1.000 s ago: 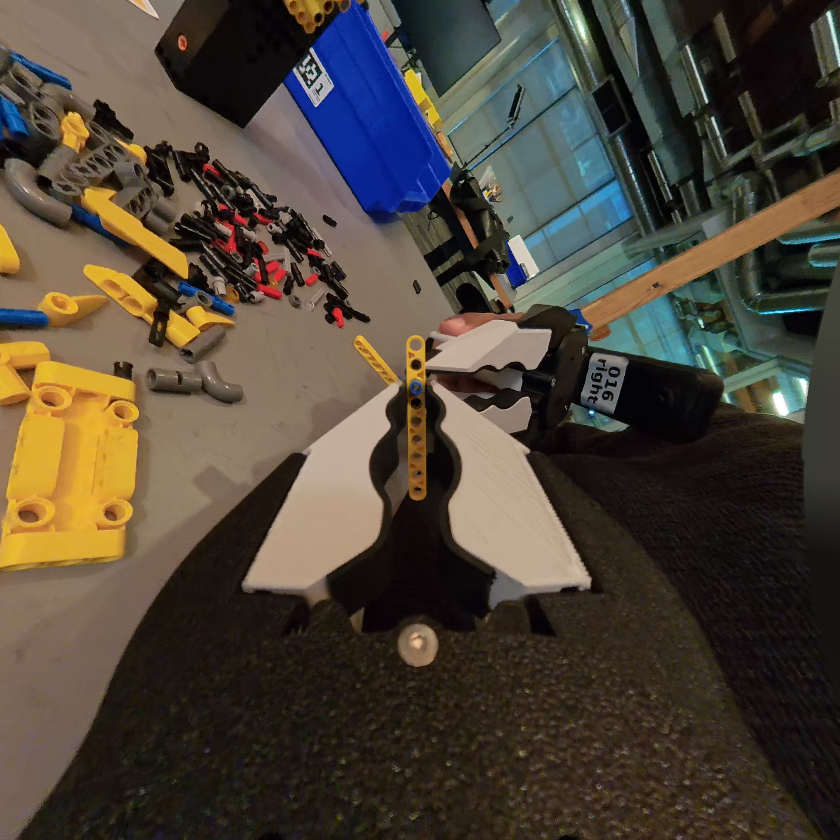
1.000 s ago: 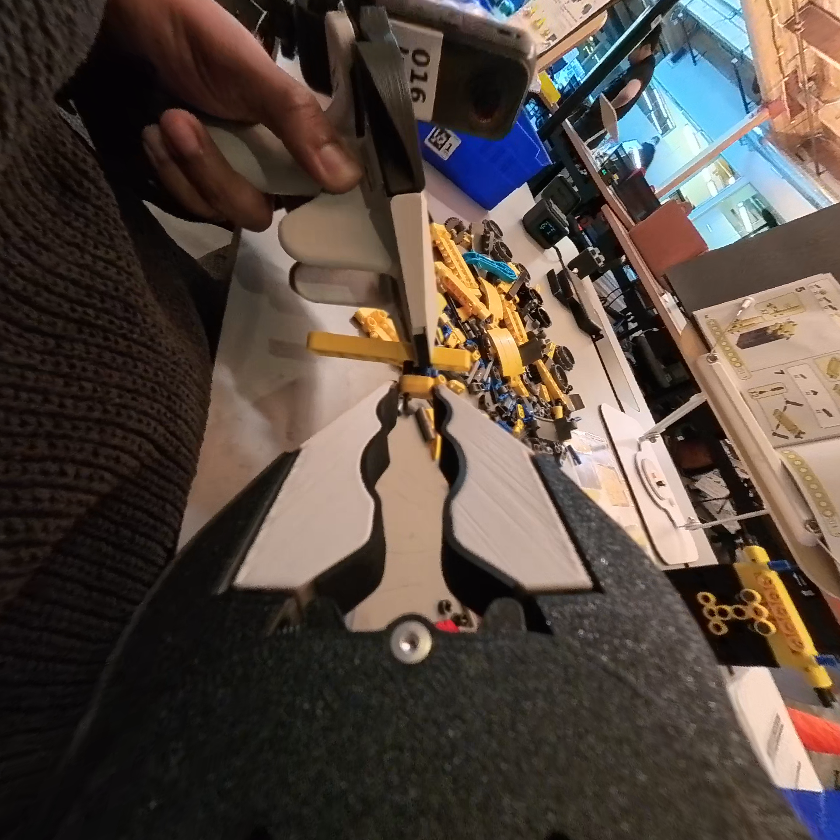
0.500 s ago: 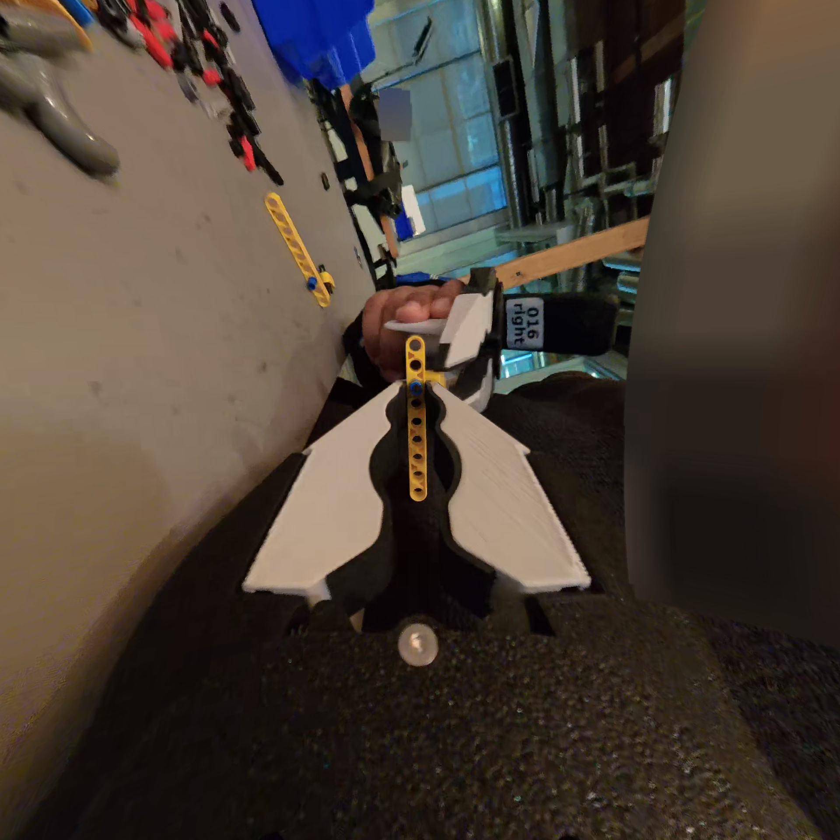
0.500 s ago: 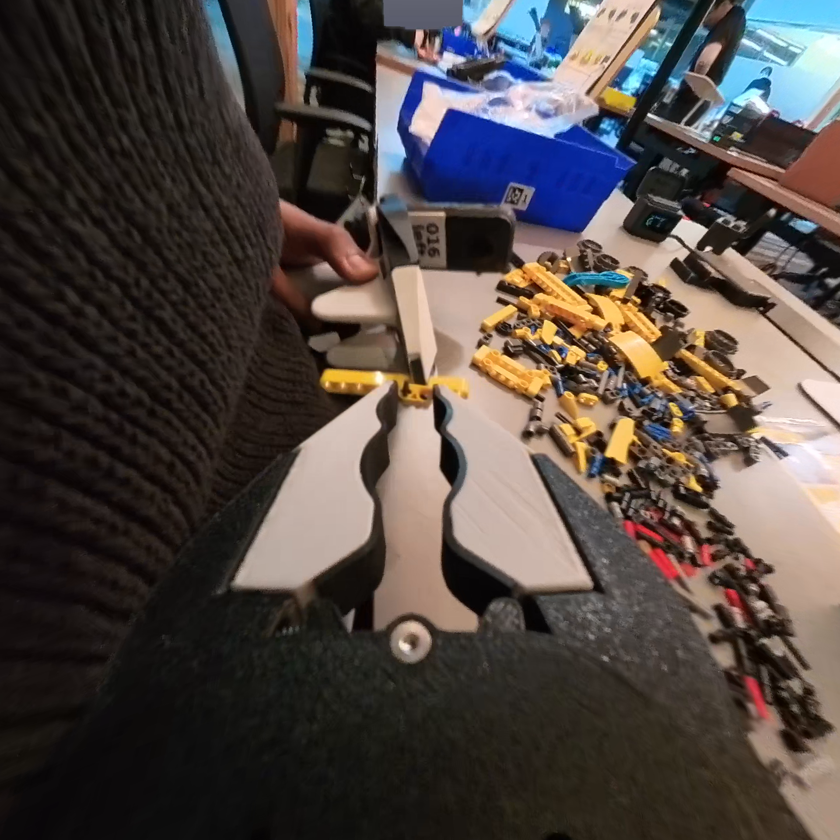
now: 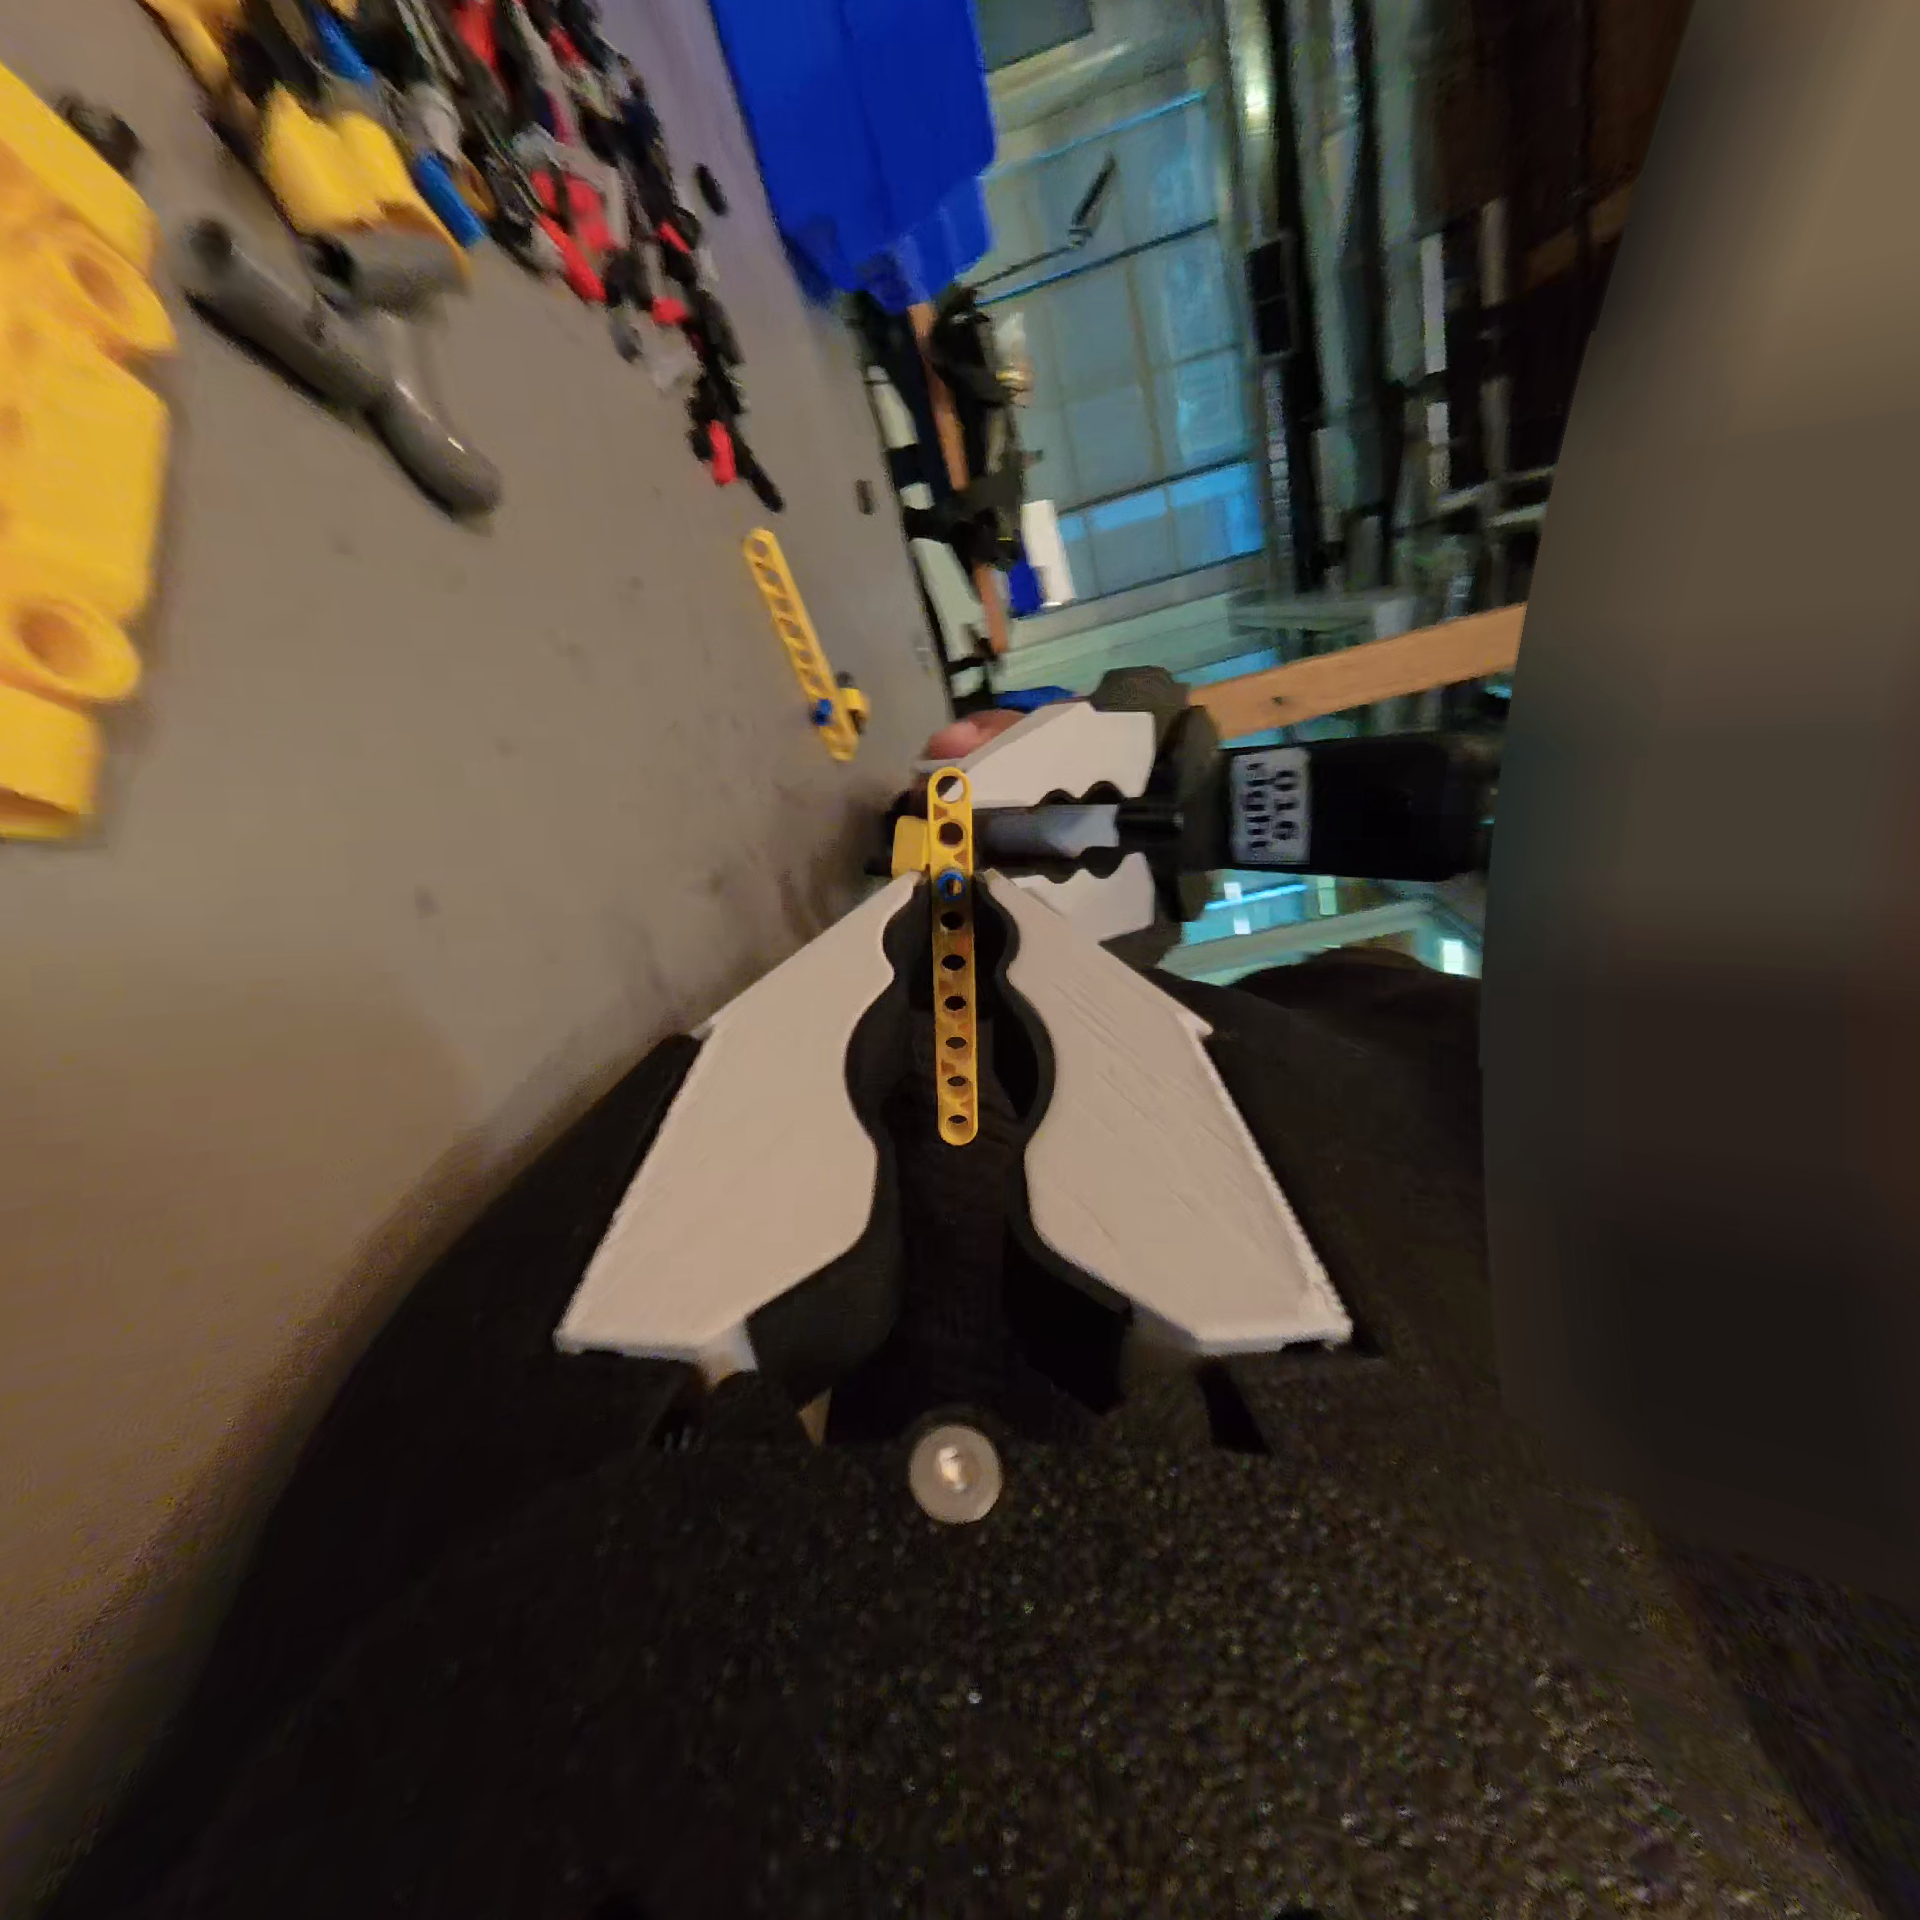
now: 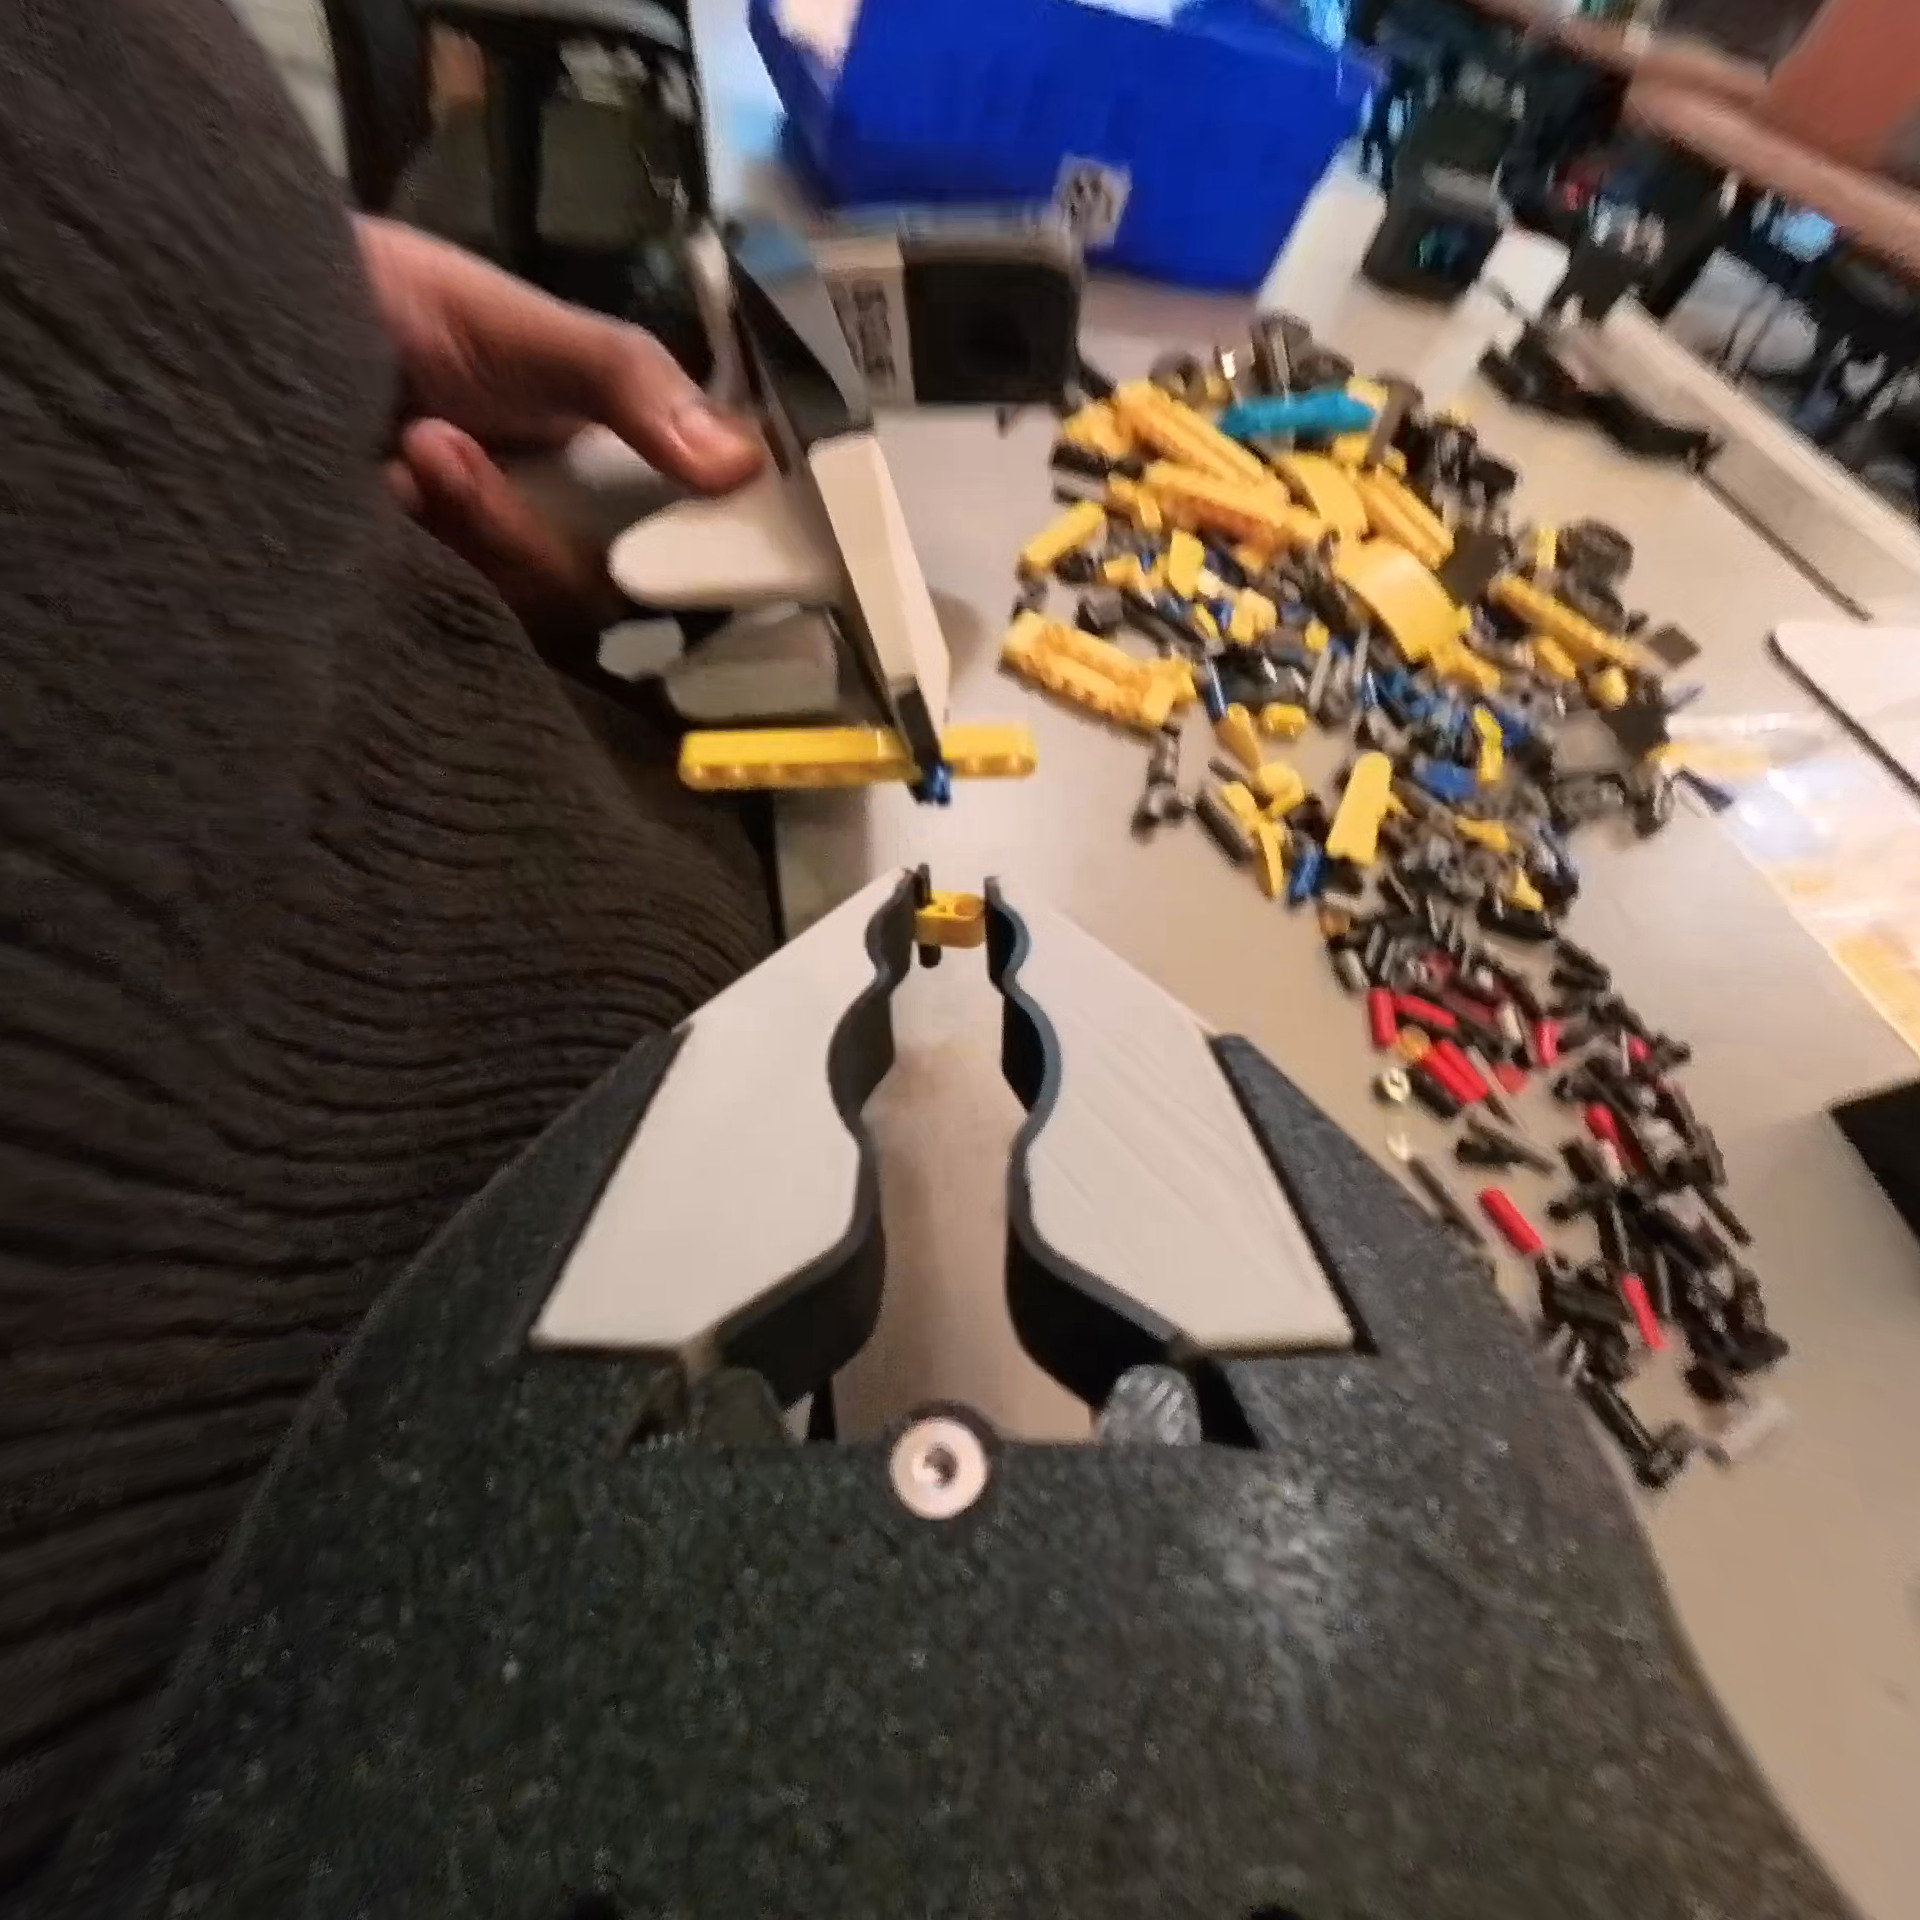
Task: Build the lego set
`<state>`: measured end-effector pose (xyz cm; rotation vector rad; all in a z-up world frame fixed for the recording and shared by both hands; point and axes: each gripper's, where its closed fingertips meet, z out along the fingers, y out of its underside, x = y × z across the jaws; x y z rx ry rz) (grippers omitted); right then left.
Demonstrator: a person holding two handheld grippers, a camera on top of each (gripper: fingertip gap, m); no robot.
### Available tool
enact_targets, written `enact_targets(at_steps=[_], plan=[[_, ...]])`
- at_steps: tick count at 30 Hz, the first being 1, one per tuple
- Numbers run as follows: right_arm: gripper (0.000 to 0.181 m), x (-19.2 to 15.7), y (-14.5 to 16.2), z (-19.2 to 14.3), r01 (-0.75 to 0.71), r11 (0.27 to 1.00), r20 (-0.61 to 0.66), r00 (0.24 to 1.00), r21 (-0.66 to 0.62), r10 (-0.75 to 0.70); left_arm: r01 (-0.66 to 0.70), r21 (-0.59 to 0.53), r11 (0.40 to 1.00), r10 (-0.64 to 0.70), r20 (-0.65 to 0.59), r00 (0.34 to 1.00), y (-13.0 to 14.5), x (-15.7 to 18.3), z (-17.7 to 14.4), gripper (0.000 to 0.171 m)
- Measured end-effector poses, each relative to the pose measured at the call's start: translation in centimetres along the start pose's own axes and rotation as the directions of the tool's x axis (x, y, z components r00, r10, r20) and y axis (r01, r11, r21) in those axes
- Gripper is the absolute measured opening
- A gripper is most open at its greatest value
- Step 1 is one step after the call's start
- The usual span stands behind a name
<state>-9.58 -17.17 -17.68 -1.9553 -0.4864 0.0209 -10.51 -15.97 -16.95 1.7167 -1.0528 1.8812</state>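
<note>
My left gripper (image 5: 951,883) is shut on a long yellow beam with holes (image 5: 954,1018), gripped near one end, where a blue pin (image 5: 948,885) sits in it. In the right wrist view this gripper (image 6: 925,743) holds the beam (image 6: 810,753) level above the table, the blue pin (image 6: 935,784) pointing down. My right gripper (image 6: 951,899) is shut on a small yellow connector (image 6: 951,914), just below the pin and apart from it. In the left wrist view the right gripper (image 5: 914,831) sits just beyond the beam's end.
A heap of yellow, black and blue parts (image 6: 1351,623) and red and black pins (image 6: 1558,1143) lie to the right. A blue bin (image 6: 1039,135) stands behind. A second yellow beam (image 5: 800,634), a grey elbow (image 5: 343,364) and a yellow panel (image 5: 62,520) lie on the table. A dark sleeve (image 6: 260,727) fills the left. Less than 4 cm separates the two grippers' tips.
Both grippers have swung down towards the table. The small connector was against the beam's pin half a second ago; a small gap now shows between them.
</note>
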Motion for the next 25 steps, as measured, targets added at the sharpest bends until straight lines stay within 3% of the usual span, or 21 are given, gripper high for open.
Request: enact_targets(at_steps=[1, 3, 6, 12, 16, 19, 22, 25], plan=[[0.013, 0.2, 0.6, 0.2, -0.012, 0.999, -0.001, 1.0, -0.041, 0.012, -0.027, -0.013, 1.0, 0.028, 0.047, 0.998, -0.2, -0.5, 0.0, 0.006], [0.013, 0.5, 1.2, 0.5, -0.028, 0.996, -0.003, 1.0, -0.079, 0.028, -0.088, -0.087, 0.992, 0.099, 0.126, 0.987, 0.2, -1.2, 0.2, 0.006], [0.013, 0.8, 1.3, 0.5, -0.043, 0.996, -0.004, 0.999, -0.083, 0.043, -0.225, -0.179, 0.958, 0.271, 0.294, 0.917, -0.1, -2.7, 0.1, 0.007], [0.013, 1.3, 1.0, 0.3, -0.075, 0.995, -0.016, 0.997, -0.059, 0.074, -0.26, -0.279, 0.924, 0.36, 0.411, 0.838, -1.0, -4.7, -0.1, 0.008], [0.013, 1.5, 0.8, 0.1, -0.082, 0.996, -0.022, 0.996, -0.039, 0.081, -0.264, -0.243, 0.934, 0.347, 0.429, 0.834, -1.7, -4.8, -0.5, 0.012], [0.013, 1.7, 0.0, -0.1, -0.085, 0.996, -0.026, 0.996, 0.005, 0.085, -0.33, -0.147, 0.932, 0.359, 0.469, 0.807, -3.7, -3.9, -1.7, 0.033], [0.013, 2.1, -2.6, -1.2, -0.044, 0.986, -0.06, 0.997, 0.162, 0.054, -0.404, -0.039, 0.914, 0.395, 0.318, 0.862, -4.6, 0.2, -1.5, 0.033], [0.013, 2.1, -6.2, -3.2, 0.086, 0.934, -0.137, 0.99, 0.347, -0.04, -0.217, -0.012, 0.976, 0.216, -0.048, 0.975, -3.0, 4.5, -0.1, 0.033]])
